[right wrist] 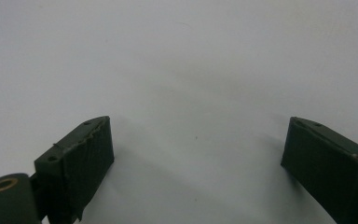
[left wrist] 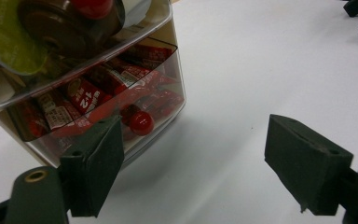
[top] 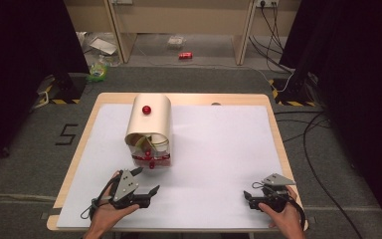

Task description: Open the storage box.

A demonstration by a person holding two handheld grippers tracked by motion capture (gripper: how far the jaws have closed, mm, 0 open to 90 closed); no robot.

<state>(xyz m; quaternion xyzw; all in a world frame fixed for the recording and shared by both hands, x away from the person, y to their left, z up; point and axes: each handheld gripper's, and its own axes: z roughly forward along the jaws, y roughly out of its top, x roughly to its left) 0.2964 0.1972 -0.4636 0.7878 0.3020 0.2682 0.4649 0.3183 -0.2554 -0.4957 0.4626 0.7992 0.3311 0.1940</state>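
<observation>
The left gripper (top: 146, 180) lay low over the white mat (top: 219, 149), its jaws spread wide and holding nothing; its nearer jaw tip came close to the front of the clear plastic drawer box (top: 151, 154) without touching it. In the left gripper view, the same gripper (left wrist: 193, 163) framed bare mat between its two black pads (left wrist: 98, 163), with the box just beyond the left pad. The box stood near the middle-left of the mat, under a cream curved lid (top: 150, 119) that carried one red knob (top: 146, 110). Its lower drawer (left wrist: 98, 102) was shut, packed with red sachets (left wrist: 84, 95) too many and too overlapped to count, and it bore one red ball knob (left wrist: 141, 123) on its front. The upper compartment held a yellow-green packet (left wrist: 9, 42) and a brown round lid (left wrist: 60, 28).

The right gripper (top: 248, 197) rested at the mat's near right corner, well apart from the box. Its jaws stood wide open, empty, over plain mat (right wrist: 191, 93). Two grippers, one box, two red knobs.
</observation>
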